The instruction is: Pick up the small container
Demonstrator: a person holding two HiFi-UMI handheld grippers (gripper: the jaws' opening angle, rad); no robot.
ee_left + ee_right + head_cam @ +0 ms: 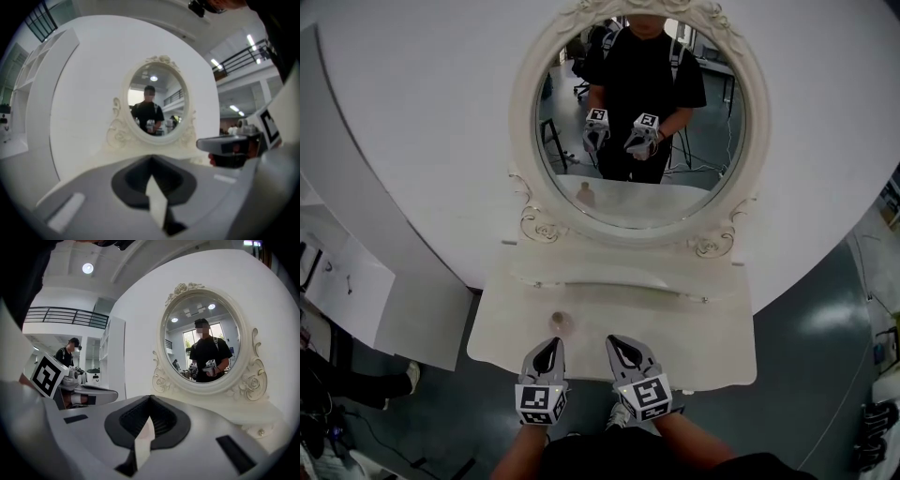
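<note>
The small container (pixel 561 323), a pale round jar, stands on the white vanity table (pixel 712 347) left of its middle, near the front edge. My left gripper (pixel 547 345) is shut and empty, its tips just in front of the jar and slightly to its right, not touching it. My right gripper (pixel 619 343) hangs beside it over the table's front, also shut with nothing in it. In the left gripper view the closed jaws (pixel 151 160) hide the jar. The right gripper view shows its closed jaws (pixel 150 398) pointing at the mirror.
An oval mirror (pixel 639 112) in an ornate white frame rises behind a raised shelf (pixel 609 274). It reflects the person, both grippers and the jar. A white curved wall panel (pixel 412 112) backs the vanity. A white cabinet (pixel 356 281) stands at left, dark floor all round.
</note>
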